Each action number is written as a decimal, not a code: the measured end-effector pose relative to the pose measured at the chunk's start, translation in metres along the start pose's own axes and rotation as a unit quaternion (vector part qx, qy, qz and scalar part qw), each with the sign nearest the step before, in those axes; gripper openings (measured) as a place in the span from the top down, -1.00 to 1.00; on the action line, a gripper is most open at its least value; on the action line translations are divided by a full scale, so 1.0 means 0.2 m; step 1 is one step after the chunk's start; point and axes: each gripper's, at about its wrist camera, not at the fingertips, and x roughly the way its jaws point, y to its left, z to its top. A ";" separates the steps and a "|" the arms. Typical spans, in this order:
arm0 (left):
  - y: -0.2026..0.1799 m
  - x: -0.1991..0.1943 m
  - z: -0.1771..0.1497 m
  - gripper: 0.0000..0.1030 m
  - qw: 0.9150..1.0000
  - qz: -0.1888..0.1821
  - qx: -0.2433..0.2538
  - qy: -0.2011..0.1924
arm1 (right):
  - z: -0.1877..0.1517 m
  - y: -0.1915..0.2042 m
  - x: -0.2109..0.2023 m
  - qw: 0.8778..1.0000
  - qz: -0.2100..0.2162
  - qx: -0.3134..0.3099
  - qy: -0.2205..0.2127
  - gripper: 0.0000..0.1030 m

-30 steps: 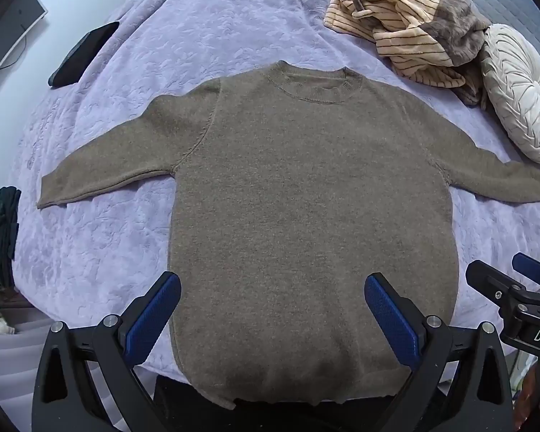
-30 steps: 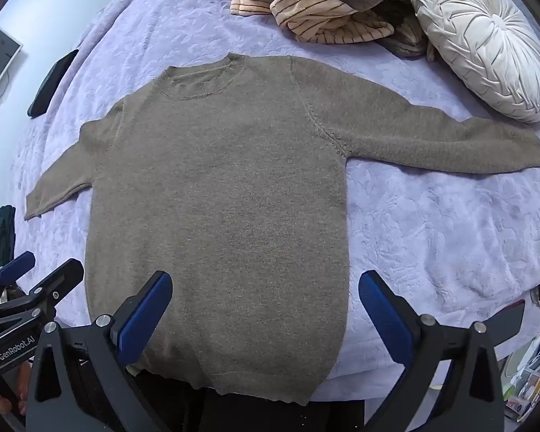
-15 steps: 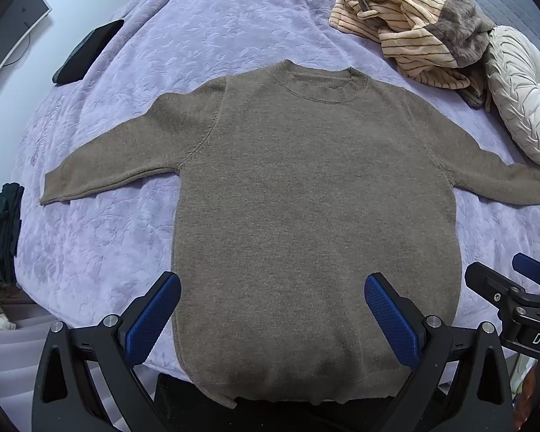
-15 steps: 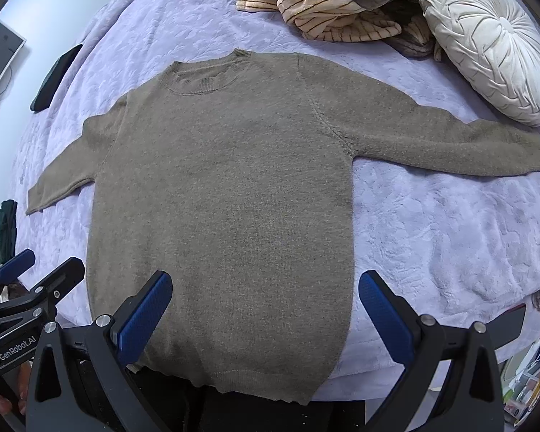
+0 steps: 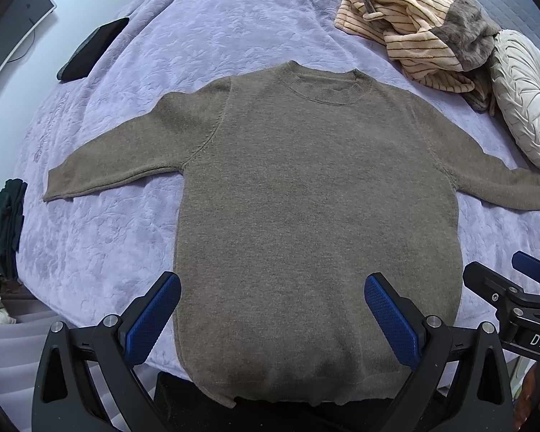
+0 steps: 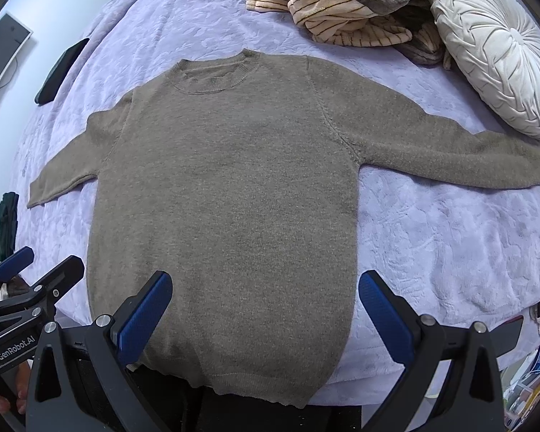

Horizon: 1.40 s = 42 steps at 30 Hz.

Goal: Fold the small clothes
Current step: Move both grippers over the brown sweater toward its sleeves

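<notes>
Brown knit sweater (image 5: pixel 316 216) spread flat, front up, on lavender embossed bedspread (image 5: pixel 100 237). Collar (image 5: pixel 325 84) toward far side of bed; hem (image 5: pixel 298 394) hanging slightly over near edge. Both sleeves extended outward: left sleeve (image 5: pixel 126 154) angled down toward left bed edge, right sleeve (image 6: pixel 442 147) reaching toward right, cuff just below round white pleated cushion (image 6: pixel 496 46); contact between cuff and cushion not resolvable.

Left gripper (image 5: pixel 271 318) held above lower part of sweater body, blue-padded fingers (image 5: pixel 153 318) spread wide, nothing between them, no visible contact with fabric. Left finger over sweater's left side seam, right finger over body.

Right gripper (image 6: pixel 264 318) likewise above hem region, fingers (image 6: pixel 385 318) spread wide, empty. Left finger over sweater body, right finger beyond right side seam, over bedspread.

Each gripper visible at edge of the other's view: right one at lower right in left wrist view, left one at lower left in right wrist view.

Crumpled cream striped garment with grey-brown plush part (image 5: pixel 417 32) at far right of bed, touching cushion, apart from sweater. Flat black object (image 5: pixel 91 50) near far left bed edge. Dark green fabric (image 5: pixel 9 230) off left side of bed. Monitor (image 5: pixel 12 32) against wall at upper left.
</notes>
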 end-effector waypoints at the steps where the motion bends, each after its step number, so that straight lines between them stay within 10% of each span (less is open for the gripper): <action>1: 0.00 0.00 0.00 -0.99 1.000 0.001 0.000 0.000 | 0.00 0.00 0.00 1.000 0.001 0.000 -0.002 -1.00; 28: 0.01 0.06 0.01 -0.99 1.000 0.010 -0.013 0.020 | 0.05 -0.04 0.06 1.000 -0.002 -0.002 0.010 -1.00; 42: 0.04 0.15 0.02 -0.99 0.999 -0.044 0.000 0.026 | 0.02 -0.02 0.07 0.999 -0.029 0.011 0.018 -1.00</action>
